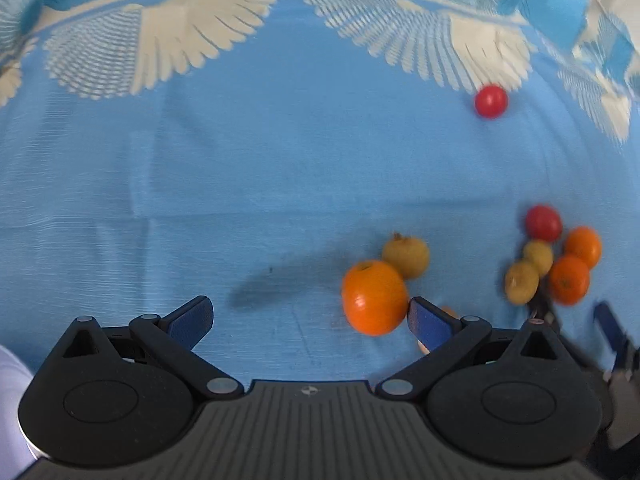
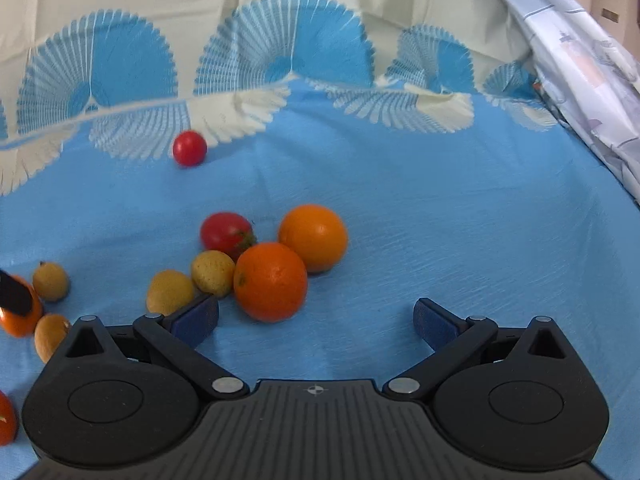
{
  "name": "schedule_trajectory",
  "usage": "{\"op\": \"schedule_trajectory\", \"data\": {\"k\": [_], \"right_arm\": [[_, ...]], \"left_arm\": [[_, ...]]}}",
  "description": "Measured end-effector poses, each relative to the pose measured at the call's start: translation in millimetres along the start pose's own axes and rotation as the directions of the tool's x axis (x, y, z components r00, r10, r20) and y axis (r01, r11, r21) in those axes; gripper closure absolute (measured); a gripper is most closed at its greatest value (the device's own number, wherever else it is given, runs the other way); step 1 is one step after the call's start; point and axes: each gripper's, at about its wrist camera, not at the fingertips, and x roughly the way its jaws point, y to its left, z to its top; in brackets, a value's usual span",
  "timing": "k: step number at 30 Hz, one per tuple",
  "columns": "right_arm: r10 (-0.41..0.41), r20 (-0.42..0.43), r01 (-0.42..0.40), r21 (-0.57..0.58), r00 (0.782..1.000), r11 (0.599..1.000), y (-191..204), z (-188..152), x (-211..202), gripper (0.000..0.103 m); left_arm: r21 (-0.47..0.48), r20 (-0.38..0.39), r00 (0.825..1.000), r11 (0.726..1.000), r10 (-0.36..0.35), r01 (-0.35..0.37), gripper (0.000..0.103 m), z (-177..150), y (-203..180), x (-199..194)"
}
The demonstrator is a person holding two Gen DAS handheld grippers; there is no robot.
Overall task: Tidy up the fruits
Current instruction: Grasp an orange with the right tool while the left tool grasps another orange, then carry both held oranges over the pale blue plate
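Left hand-held gripper (image 1: 310, 320): jaws spread wide, holding nothing; its right pad touched a large orange (image 1: 374, 297), with a yellow-brown fruit (image 1: 406, 256) just behind. Right hand-held gripper (image 2: 316, 320): jaws apart, empty, low over the blue cloth (image 2: 440, 220). Just ahead of it lay a cluster: two oranges (image 2: 270, 281), two yellowish fruits (image 2: 213, 272), one red tomato (image 2: 226, 233), all touching. One small tomato (image 2: 189, 148) sat well apart near the patterned border. No container showed.

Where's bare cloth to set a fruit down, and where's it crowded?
Free: the blue cloth right of the two oranges, and the stretch left of the lone orange in the left view. Crowded: the cluster around the tomato and yellow fruits.
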Motion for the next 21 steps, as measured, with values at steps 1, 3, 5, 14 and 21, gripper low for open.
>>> {"op": "schedule_trajectory", "data": {"k": [1,3,5,14,21], "right_arm": [[0.003,-0.003,-0.003,0.01,1.0,1.0,-1,1,0,0.001],[0.012,-0.004,-0.012,0.029,1.0,1.0,-3,2,0,0.001],[0.012,-0.006,-0.012,0.026,1.0,1.0,-4,3,1,0.001],[0.045,0.056,-0.045,-0.01,0.997,0.999,-3,3,-9,0.036],[0.058,0.051,-0.058,0.003,0.997,0.998,-9,3,-36,0.067]], "left_arm": [[0.009,-0.015,1.0,1.0,0.01,-0.01,0.0,-1,0,5],[0.013,-0.018,0.999,0.999,0.029,-0.029,0.0,-1,-2,10],[-0.006,-0.026,0.999,0.999,0.04,-0.04,0.0,2,-3,11],[0.015,0.037,0.999,0.999,0.03,-0.03,0.064,14,-11,-11],[0.068,0.078,0.997,0.997,0.024,-0.029,0.065,-8,-13,-38]]}}
